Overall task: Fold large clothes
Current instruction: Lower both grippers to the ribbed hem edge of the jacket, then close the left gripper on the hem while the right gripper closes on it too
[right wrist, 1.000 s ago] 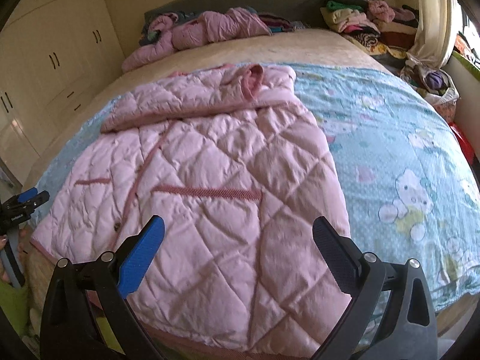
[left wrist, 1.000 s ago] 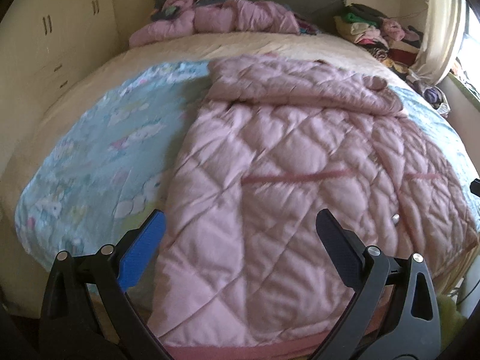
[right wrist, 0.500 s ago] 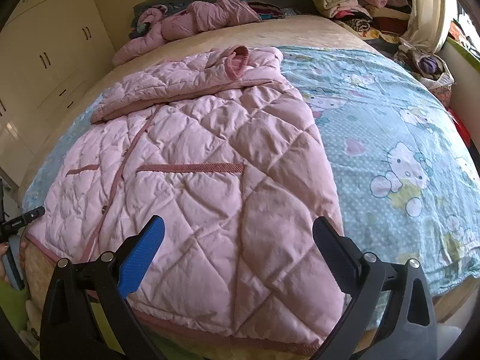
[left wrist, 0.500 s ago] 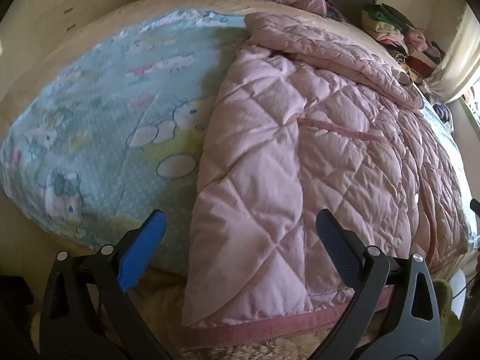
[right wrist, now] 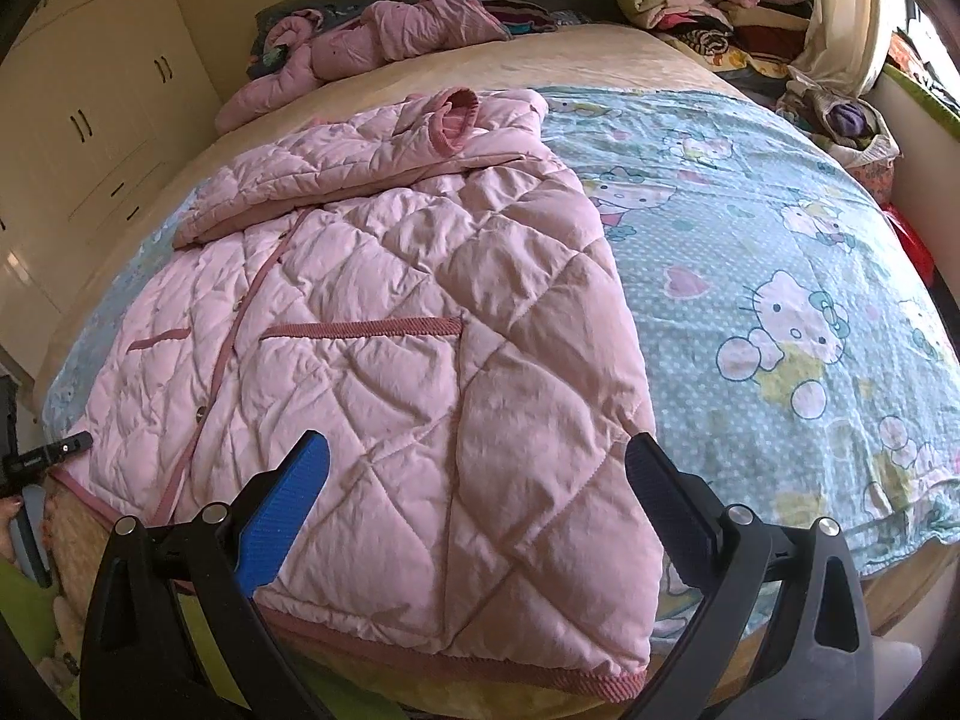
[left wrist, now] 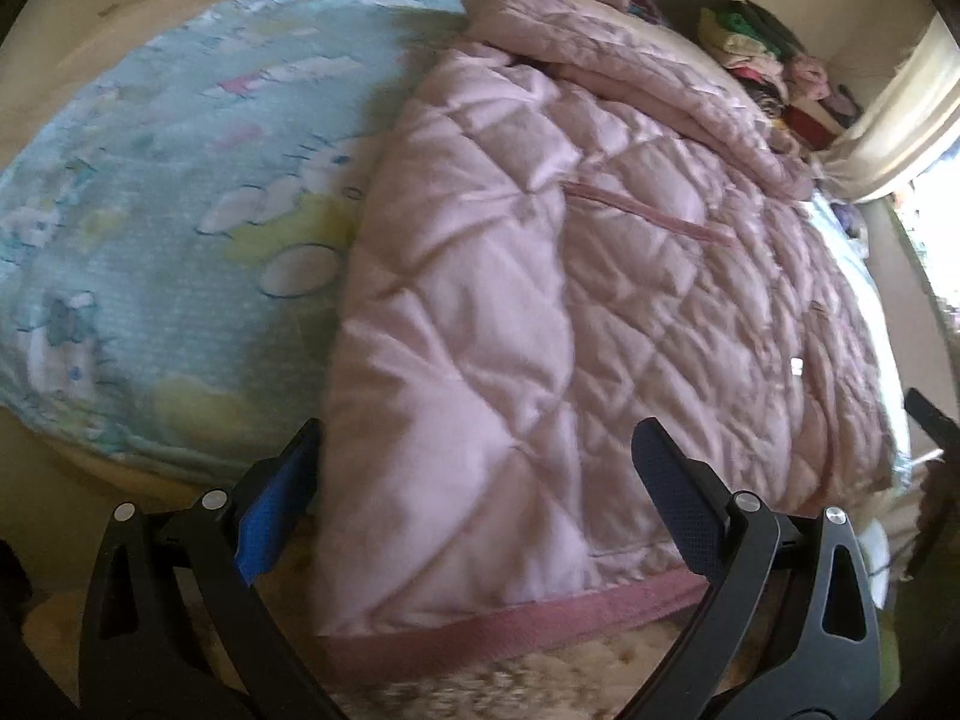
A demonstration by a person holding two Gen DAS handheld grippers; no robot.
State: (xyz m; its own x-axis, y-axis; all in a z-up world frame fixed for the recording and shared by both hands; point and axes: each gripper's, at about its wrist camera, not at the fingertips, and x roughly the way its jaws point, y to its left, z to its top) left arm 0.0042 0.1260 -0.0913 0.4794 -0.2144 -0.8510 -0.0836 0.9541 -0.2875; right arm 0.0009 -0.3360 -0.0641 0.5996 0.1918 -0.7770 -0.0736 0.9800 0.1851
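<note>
A pink quilted coat (right wrist: 384, 324) lies flat on the bed (right wrist: 600, 54), its hem at the near edge. Left tongs (left wrist: 474, 462) and right tongs (right wrist: 477, 468) gape wide, empty, over opposite hem corners; bare blue sheet (right wrist: 780, 276) flanks the coat.

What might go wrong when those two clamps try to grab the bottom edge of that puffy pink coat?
The pink coat is thick and quilted, so open fingers may pinch only the top layer. Its hem hangs past the bed edge; a weak grip from the left gripper could let it slide toward the floor. The sleeve folded loosely across the top might flop open if the right gripper lifts fast.
</note>
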